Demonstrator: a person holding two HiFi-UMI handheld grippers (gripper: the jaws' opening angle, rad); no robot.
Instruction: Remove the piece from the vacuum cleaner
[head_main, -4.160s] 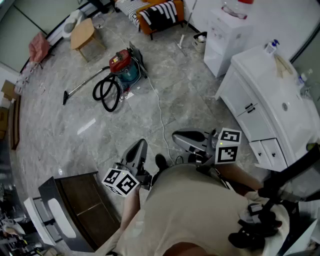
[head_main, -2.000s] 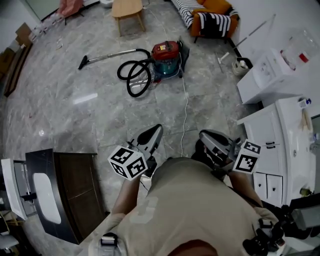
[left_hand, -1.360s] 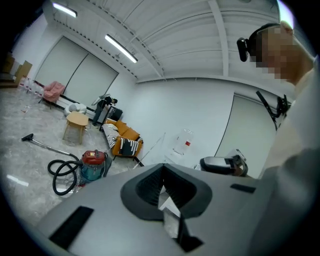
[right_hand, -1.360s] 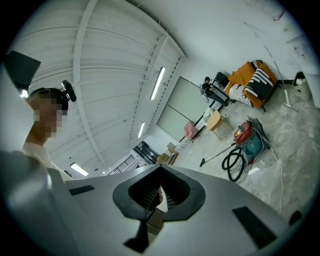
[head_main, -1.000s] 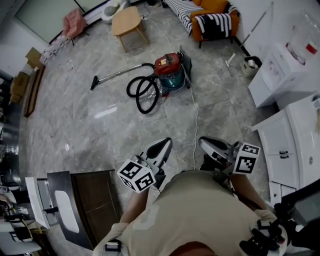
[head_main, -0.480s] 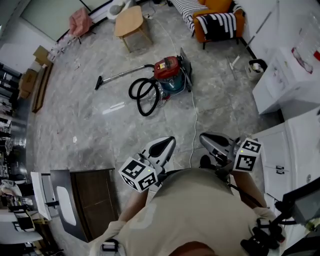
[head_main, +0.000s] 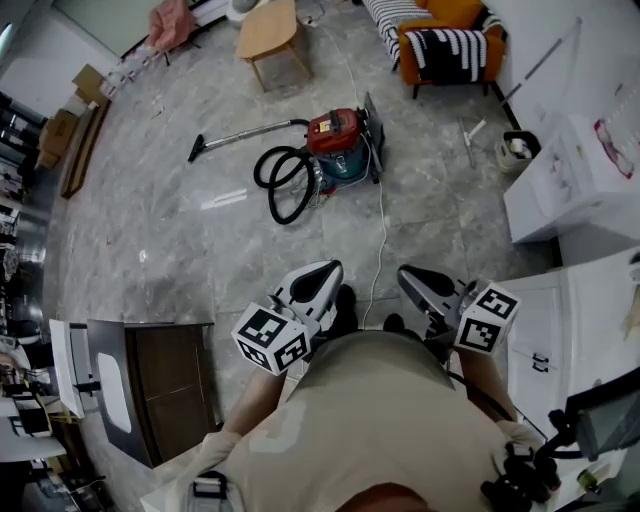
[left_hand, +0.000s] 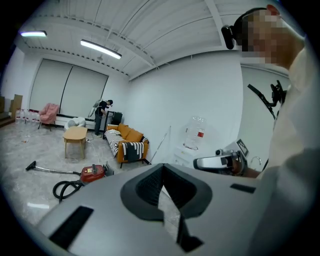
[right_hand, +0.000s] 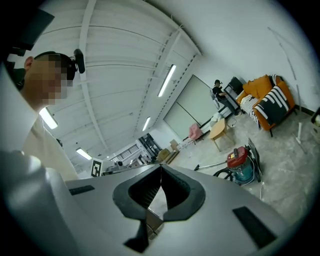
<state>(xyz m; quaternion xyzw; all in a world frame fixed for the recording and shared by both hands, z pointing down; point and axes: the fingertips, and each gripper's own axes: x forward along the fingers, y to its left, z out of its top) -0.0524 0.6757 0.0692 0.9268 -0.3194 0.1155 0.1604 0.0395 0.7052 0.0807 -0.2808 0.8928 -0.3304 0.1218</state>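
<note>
L gripper (head_main: 322, 272) and R gripper (head_main: 412, 278): jaws together at the tips, nothing clamped, both held close in front of the person's torso. The vacuum cleaner (head_main: 338, 138) sits on the floor (head_main: 160, 250), well apart from both grippers, w/ its hose (head_main: 283, 187) coiled just beside it.

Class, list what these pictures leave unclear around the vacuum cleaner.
Head view: the vacuum cleaner and its removable piece, too small to tell.
Head view: the white cord and where it ends, hidden behind the person's torso.
Head view: the white cabinet, cut off by the right edge.
Left gripper view: the distant person, too small.
</note>
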